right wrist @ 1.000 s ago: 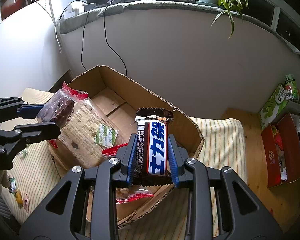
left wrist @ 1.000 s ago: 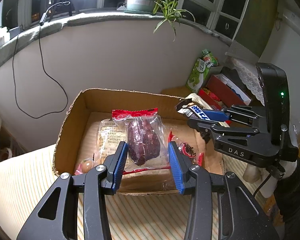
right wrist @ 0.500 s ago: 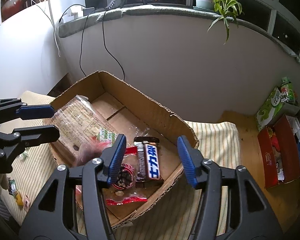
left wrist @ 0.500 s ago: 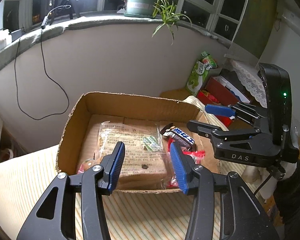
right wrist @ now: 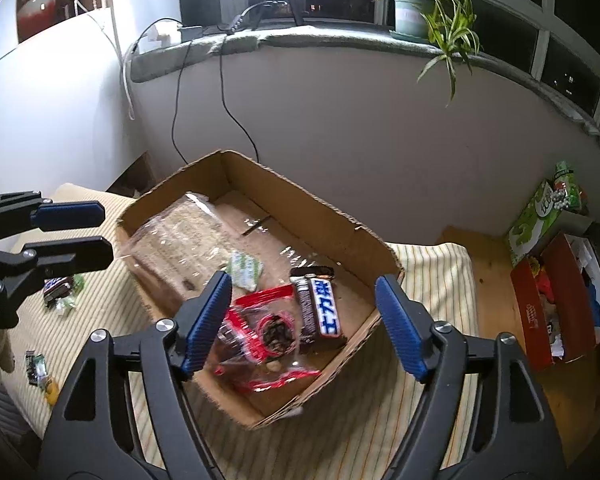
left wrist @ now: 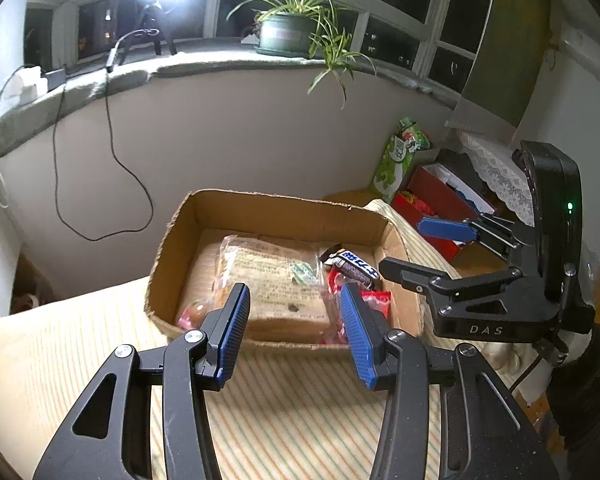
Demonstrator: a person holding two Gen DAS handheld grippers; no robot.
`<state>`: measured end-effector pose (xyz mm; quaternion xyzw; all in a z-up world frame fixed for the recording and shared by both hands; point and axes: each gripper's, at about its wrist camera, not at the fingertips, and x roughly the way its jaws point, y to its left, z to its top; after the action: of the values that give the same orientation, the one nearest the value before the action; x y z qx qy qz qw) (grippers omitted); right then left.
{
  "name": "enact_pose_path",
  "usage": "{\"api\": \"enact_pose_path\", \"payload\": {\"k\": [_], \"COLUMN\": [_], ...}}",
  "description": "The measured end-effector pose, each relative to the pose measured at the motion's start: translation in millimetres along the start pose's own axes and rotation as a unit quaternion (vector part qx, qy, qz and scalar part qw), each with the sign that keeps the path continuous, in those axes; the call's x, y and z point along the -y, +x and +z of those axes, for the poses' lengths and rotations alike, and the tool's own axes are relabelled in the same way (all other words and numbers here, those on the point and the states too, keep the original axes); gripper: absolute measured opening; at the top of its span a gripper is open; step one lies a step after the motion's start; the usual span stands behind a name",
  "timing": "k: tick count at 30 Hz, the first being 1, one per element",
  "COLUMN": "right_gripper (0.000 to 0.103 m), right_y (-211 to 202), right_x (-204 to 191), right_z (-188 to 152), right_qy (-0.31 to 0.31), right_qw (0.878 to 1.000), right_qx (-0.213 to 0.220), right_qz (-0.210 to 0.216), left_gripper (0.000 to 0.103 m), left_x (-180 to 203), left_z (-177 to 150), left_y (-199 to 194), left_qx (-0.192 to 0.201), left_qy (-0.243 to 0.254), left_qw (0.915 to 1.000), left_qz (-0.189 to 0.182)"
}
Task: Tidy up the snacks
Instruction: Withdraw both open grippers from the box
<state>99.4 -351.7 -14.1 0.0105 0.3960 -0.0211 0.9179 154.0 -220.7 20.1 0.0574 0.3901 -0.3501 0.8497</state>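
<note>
both grippers empty. left gripper [left wrist: 296,322] sits low centre in its own view, jaws spread wide with nothing between the blue pads, hovering just in front of the near wall of the cardboard box [left wrist: 276,206]. right gripper [right wrist: 304,322] low centre in its view, jaws spread wider, nothing held, above the box's near corner. box rests on a striped cloth [left wrist: 84,340] over the worktop. inside the box: a clear bag of bread [left wrist: 272,284] lying flat across the left and middle of the floor; a chocolate bar [right wrist: 318,306] with a blue and white label lying flat at the right side, lengthwise in the right wrist view; a clear packet with red edging [right wrist: 266,334] holding something dark, touching the bar's left side and partly over the bread bag's corner. a small pink wrapped item [left wrist: 192,314] lies in the near left corner in the left view. outside the box, at the left of the right wrist view, small wrapped sweets [right wrist: 62,290] lie on the cloth. red box [right wrist: 552,304] and green carton [right wrist: 544,212] at the far right, well apart from the cardboard box. potted plant [left wrist: 292,30] on the window sill, upper centre.
</note>
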Motion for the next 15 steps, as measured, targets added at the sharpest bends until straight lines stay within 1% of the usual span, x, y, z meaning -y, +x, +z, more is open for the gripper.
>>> {"api": "enact_pose_path", "payload": {"k": [6,11,12,15], "right_gripper": [0.079,0.079,0.079,0.079], "right_y": [-15.3,-29.6,-32.5,-39.9], "right_x": [-20.0,-36.3,-38.5,-45.0], "right_z": [-11.1,-21.5,-22.8,-28.5], "right_qy": [-0.006,-0.013,-0.012,-0.005], "right_qw": [1.000,1.000,1.000,0.999], "right_qx": [0.006,0.023,0.027,0.037], "right_qz": [0.007,-0.003,-0.001,0.021], "left_gripper": [0.046,0.046,0.046,0.046], "left_x": [-15.2,-40.9,-47.9,-68.1], "left_z": [-17.2,-36.3,-40.9,-54.4], "left_y": [-26.4,-51.0,-56.4,-70.6], "left_qx": [0.008,0.014,0.015,0.017], "left_qy": [-0.010,-0.029,-0.034,-0.050], "left_qw": [0.9998,0.9986,0.9981,0.9964], "left_qz": [0.016,0.042,0.049,0.066]}}
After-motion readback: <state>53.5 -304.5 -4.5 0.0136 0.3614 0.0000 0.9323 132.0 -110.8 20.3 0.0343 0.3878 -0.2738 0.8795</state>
